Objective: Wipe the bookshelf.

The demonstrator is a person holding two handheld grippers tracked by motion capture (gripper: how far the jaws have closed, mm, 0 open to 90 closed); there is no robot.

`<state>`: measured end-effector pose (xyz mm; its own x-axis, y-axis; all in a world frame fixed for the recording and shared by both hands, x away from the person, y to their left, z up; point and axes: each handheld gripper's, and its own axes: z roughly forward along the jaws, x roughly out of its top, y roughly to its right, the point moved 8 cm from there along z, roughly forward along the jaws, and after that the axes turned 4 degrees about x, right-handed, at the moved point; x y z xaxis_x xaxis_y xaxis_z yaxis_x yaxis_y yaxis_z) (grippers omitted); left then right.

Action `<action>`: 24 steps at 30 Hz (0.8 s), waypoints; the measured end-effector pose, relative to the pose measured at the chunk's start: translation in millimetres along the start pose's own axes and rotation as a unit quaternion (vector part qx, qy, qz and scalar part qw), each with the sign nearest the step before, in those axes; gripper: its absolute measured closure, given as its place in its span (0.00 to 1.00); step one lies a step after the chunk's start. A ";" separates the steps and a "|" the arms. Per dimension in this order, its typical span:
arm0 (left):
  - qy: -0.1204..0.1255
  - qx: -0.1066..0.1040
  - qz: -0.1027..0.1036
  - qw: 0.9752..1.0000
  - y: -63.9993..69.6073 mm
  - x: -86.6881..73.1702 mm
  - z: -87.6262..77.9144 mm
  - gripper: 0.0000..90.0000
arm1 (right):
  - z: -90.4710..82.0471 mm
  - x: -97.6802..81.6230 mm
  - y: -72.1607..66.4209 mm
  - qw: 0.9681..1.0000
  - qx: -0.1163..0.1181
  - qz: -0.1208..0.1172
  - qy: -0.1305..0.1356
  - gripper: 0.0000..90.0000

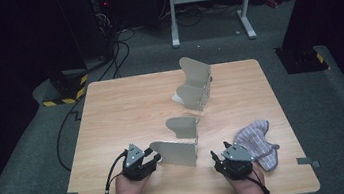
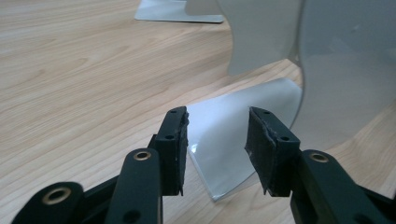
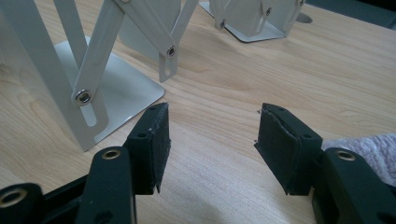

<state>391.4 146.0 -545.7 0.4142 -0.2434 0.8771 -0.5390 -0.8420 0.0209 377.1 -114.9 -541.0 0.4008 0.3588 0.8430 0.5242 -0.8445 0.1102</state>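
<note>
Two grey sheet-metal stands with curved panels are on the wooden table: a near stand and a far stand. My left gripper is open at the near stand's left end; its jaws stand to either side of a corner of the flat base plate, with the curved panel rising at right. My right gripper is open just right of that stand, nothing between its jaws. The stand's hinged struts and base lie ahead at left. A striped cloth lies by my right hand.
The far stand's base shows beyond the left jaws, and the far stand sits at the top of the right gripper view. The cloth's edge touches the right jaw's side. Bare wood spreads to the left.
</note>
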 end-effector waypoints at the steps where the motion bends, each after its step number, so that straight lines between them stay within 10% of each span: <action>1: 0.003 0.001 0.000 1.000 -1.7 -0.6 -3.2 0.63 | 0.5 -0.2 -0.3 1.000 0.001 -0.001 -0.001 0.48; 24: 0.000 -0.049 0.015 0.999 23.2 -7.9 -6.5 0.60 | 5.1 -3.2 -18.7 0.999 0.026 -0.015 -0.011 0.50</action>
<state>370.9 131.5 -549.0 0.3957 -0.2681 0.8783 -0.6209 -0.7828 0.0408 369.9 -98.3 -548.5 0.4011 0.3931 0.8274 0.5737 -0.8120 0.1076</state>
